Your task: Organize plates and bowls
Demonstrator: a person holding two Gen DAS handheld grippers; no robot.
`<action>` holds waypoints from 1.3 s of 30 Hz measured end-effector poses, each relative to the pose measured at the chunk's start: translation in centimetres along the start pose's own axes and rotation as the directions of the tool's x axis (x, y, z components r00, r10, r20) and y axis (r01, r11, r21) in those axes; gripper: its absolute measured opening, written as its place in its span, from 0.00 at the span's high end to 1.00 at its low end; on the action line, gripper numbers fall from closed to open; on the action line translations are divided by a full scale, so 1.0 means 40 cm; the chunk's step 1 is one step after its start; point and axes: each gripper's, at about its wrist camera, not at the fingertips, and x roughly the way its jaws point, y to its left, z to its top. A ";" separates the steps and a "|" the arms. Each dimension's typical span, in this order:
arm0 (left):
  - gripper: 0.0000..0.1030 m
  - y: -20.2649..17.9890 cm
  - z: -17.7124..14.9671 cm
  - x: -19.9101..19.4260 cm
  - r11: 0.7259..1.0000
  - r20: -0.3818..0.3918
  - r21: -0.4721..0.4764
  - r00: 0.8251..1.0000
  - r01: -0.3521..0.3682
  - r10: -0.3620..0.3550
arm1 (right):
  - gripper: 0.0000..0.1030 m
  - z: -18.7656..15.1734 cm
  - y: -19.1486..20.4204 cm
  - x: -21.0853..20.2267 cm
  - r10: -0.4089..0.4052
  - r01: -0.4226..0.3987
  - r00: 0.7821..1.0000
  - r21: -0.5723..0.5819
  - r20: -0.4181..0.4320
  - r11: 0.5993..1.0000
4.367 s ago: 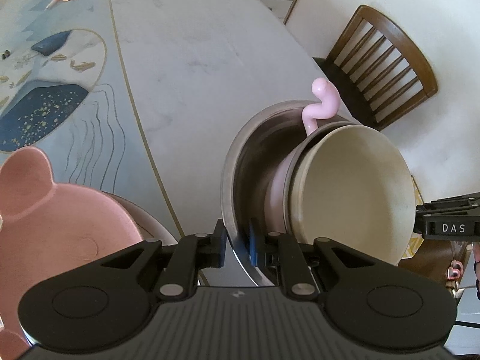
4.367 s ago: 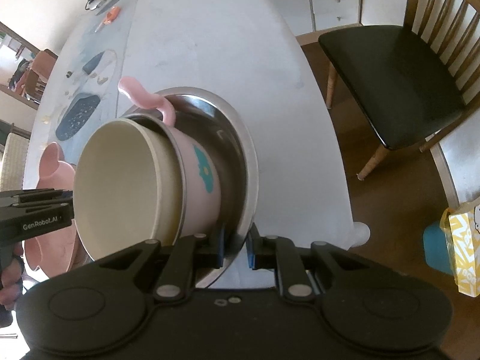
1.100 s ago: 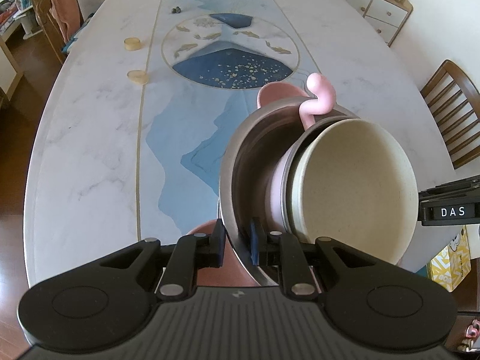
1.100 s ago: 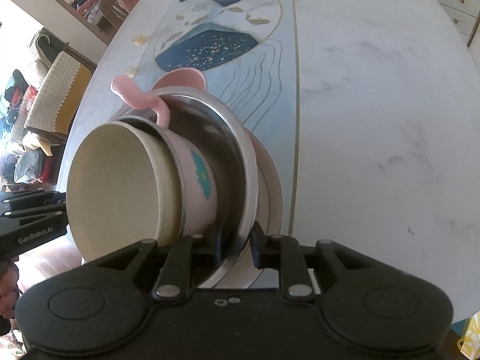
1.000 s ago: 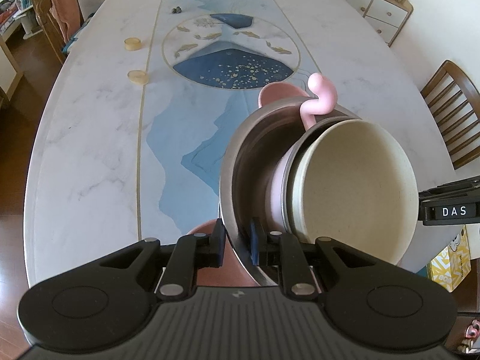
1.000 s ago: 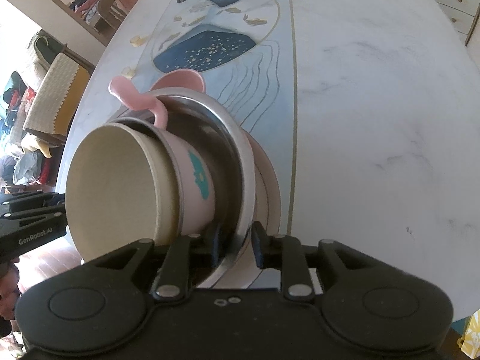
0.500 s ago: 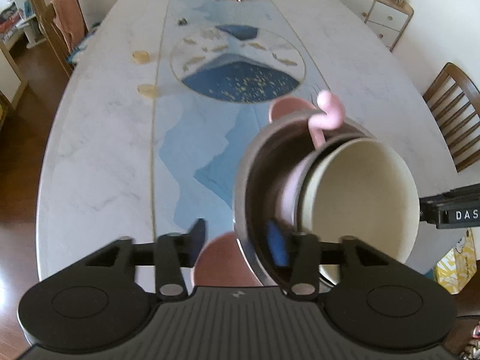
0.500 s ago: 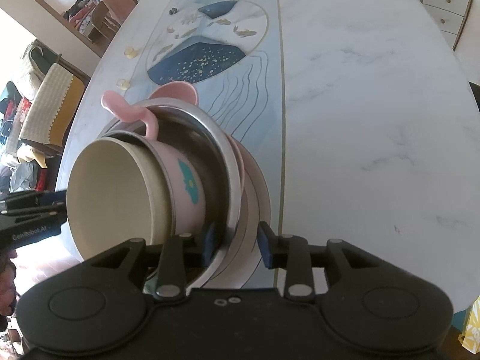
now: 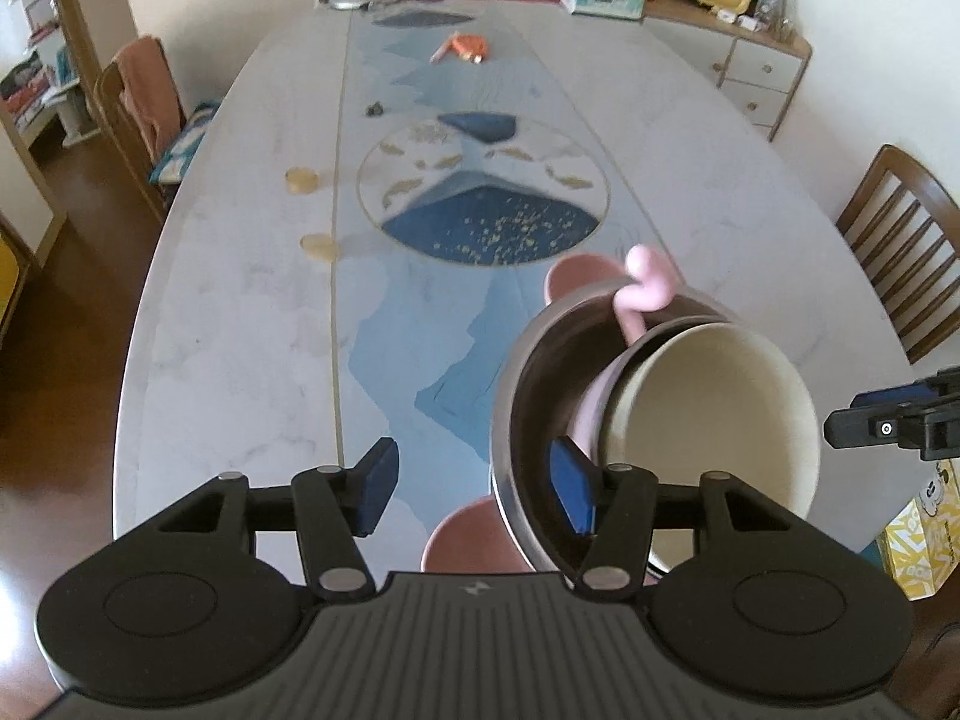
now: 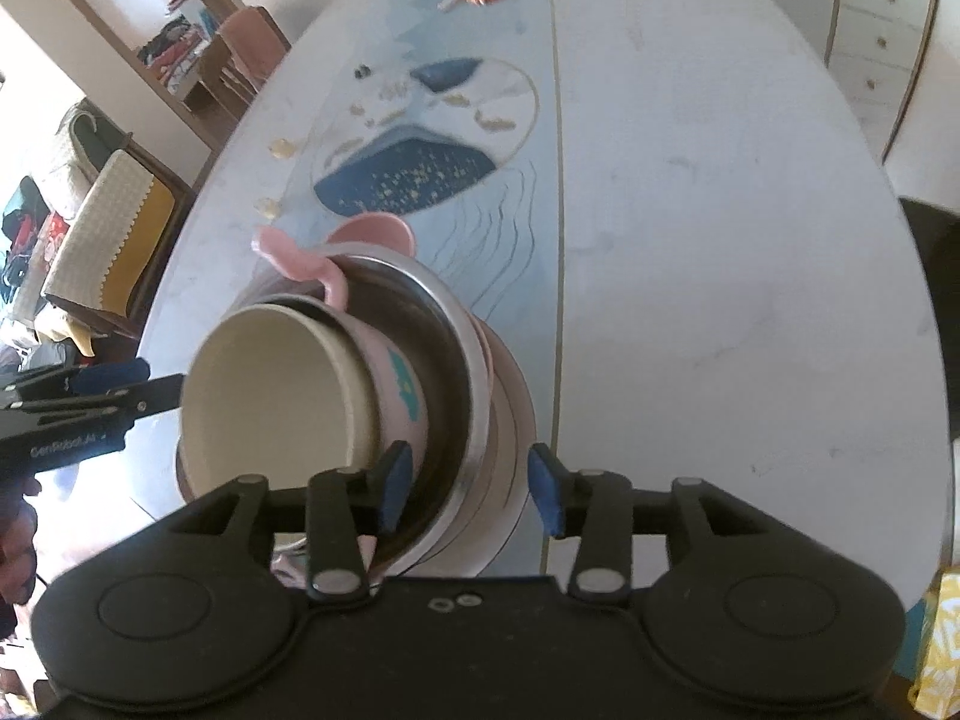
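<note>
A steel bowl [image 9: 531,372] [image 10: 459,360] sits on a pink eared plate [image 9: 576,276] [image 10: 372,228], which lies on a pale plate [image 10: 516,420] on the table. Inside the steel bowl leans a pink cup with a curly handle [image 9: 645,294] [image 10: 294,258], and a cream bowl [image 9: 714,408] [image 10: 270,396] is nested in the cup. My left gripper [image 9: 474,489] stands open astride the steel rim, pads clear of it. My right gripper [image 10: 469,489] straddles the opposite rim. Its jaws are opening and the pads do not touch the rim.
A long marble table [image 9: 240,312] with a blue inlay stretches ahead. Two small coasters [image 9: 300,180] lie at its left and an orange item [image 9: 465,47] at the far end. Wooden chairs [image 9: 900,252] [image 9: 144,102] flank it. A sideboard [image 9: 762,78] stands at the back right.
Both grippers were shut on the steel bowl's rim; both have let go, opened and lifted a little. The bowl stack now rests on the pink plate.
</note>
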 end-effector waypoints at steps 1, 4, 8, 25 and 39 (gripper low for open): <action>0.47 -0.002 0.000 -0.008 1.000 0.008 0.003 1.000 0.001 -0.001 | 0.49 -0.002 0.005 -0.011 -0.003 0.003 1.000 -0.010 0.012 1.000; 0.47 -0.011 -0.001 -0.028 1.000 0.025 0.006 1.000 0.011 -0.012 | 0.44 -0.010 0.017 -0.041 0.003 -0.002 0.999 -0.022 0.044 1.000; 0.37 -0.030 -0.007 -0.062 1.000 0.058 0.017 0.998 0.017 -0.018 | 0.37 -0.022 0.031 -0.079 0.005 -0.001 0.996 -0.042 0.093 0.999; 0.25 -0.183 -0.085 -0.204 0.998 0.206 -0.040 0.977 -0.051 0.058 | 0.14 -0.116 0.045 -0.223 0.056 0.010 0.958 -0.228 0.282 0.974; 0.13 -0.279 -0.173 -0.274 0.990 0.292 -0.135 0.954 -0.034 0.072 | 0.00 -0.207 -0.010 -0.307 0.092 0.007 0.892 -0.217 0.442 0.976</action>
